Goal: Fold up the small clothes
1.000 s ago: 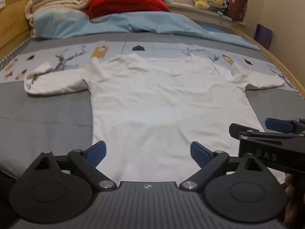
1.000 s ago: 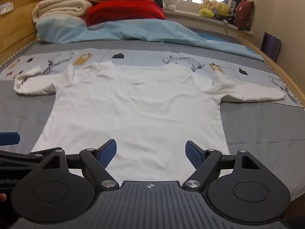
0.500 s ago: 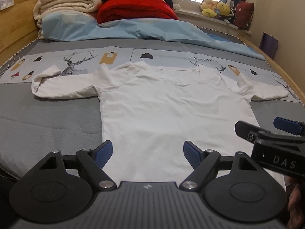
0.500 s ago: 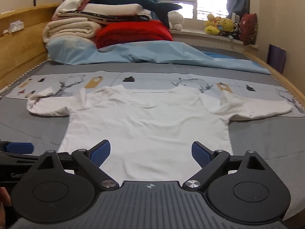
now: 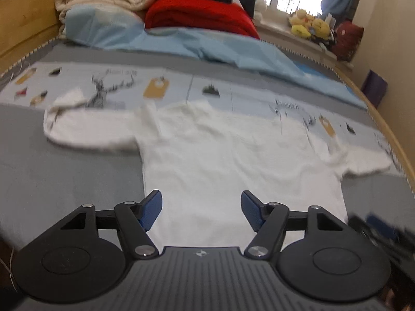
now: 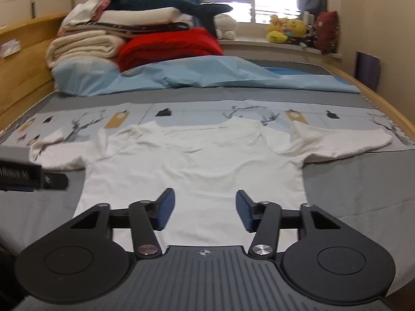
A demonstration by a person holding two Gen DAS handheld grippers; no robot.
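Observation:
A small white T-shirt (image 5: 228, 155) lies flat on the grey bed, collar at the far side, both sleeves spread out; it also shows in the right wrist view (image 6: 197, 165). My left gripper (image 5: 201, 212) is open and empty, above the shirt's near hem toward its left side. My right gripper (image 6: 203, 212) is open and empty, above the hem's middle. The left gripper's body shows at the left edge of the right wrist view (image 6: 28, 177). The right gripper is a dark blur at the lower right of the left wrist view (image 5: 376, 230).
A light blue sheet (image 6: 207, 75) lies crumpled across the far part of the bed. Folded blankets (image 6: 85, 46) and a red quilt (image 6: 168, 46) are stacked at the headboard. Plush toys (image 6: 288, 29) sit on the windowsill. Wooden bed rails (image 6: 389, 108) run along both sides.
Both grippers have lifted and tilted up, so more of the room shows. The left gripper has swung to the left. The shirt has not moved.

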